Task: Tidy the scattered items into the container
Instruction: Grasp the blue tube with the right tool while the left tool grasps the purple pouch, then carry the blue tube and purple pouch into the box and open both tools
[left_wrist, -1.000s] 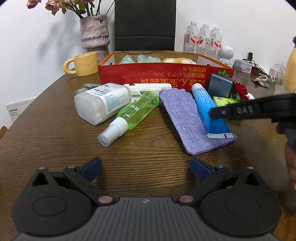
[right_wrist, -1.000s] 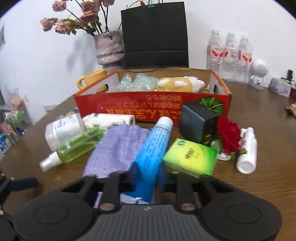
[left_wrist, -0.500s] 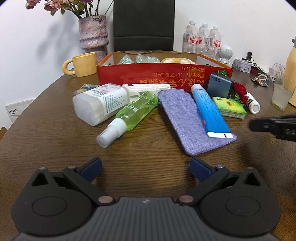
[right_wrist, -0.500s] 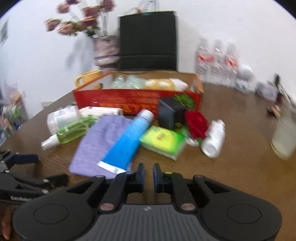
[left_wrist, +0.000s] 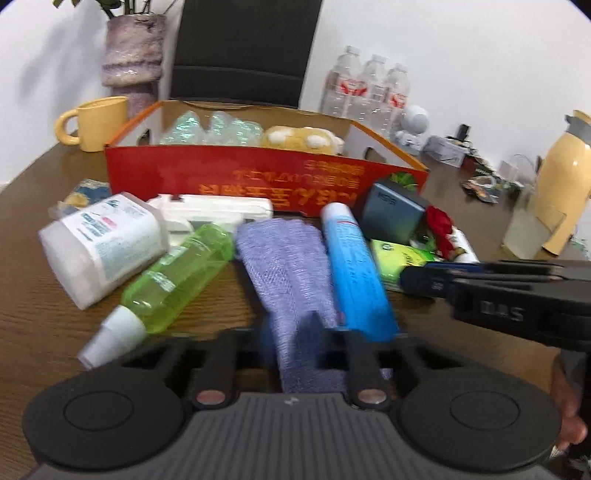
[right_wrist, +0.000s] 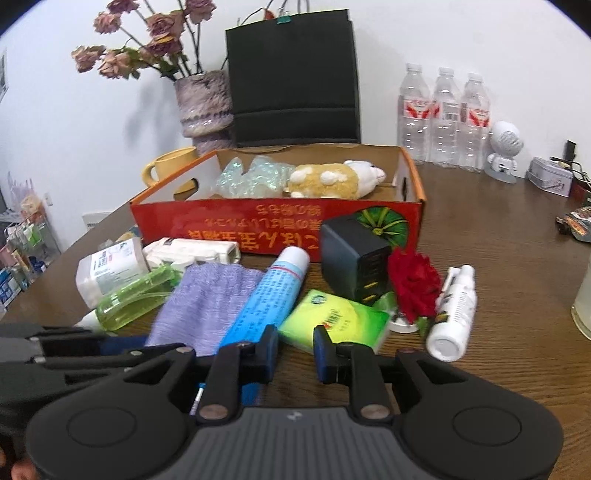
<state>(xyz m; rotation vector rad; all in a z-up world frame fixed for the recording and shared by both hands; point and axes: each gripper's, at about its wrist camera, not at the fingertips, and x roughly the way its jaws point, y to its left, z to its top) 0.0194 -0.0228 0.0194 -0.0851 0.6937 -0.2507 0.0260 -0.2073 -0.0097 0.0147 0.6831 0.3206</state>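
Observation:
The red cardboard box (left_wrist: 221, 173) stands open at the back with a plush toy and bubble packs inside. In front of it lie a purple cloth (left_wrist: 288, 266), a blue tube (left_wrist: 354, 269), a green spray bottle (left_wrist: 173, 273) and a white tub (left_wrist: 103, 240). My left gripper (left_wrist: 291, 332) is shut on the near end of the purple cloth. My right gripper (right_wrist: 295, 350) hovers just short of the green tissue pack (right_wrist: 336, 321). Its jaws are opening, a narrow gap with nothing between them, and the blue tube (right_wrist: 269, 295) lies just left of its left finger.
A dark charger block (right_wrist: 354, 258), a red rose (right_wrist: 413, 284) and a small white bottle (right_wrist: 454, 310) lie right of the tissue pack. A yellow mug (left_wrist: 99, 122), a vase (right_wrist: 203, 107), water bottles (right_wrist: 443, 118) and a black bag stand behind the box. A yellow flask (left_wrist: 561, 184) stands far right.
My left gripper moved forward onto the cloth's near end and shut on it. My right gripper let go of the blue tube, pulled back, and now sits beside it with jaws parting.

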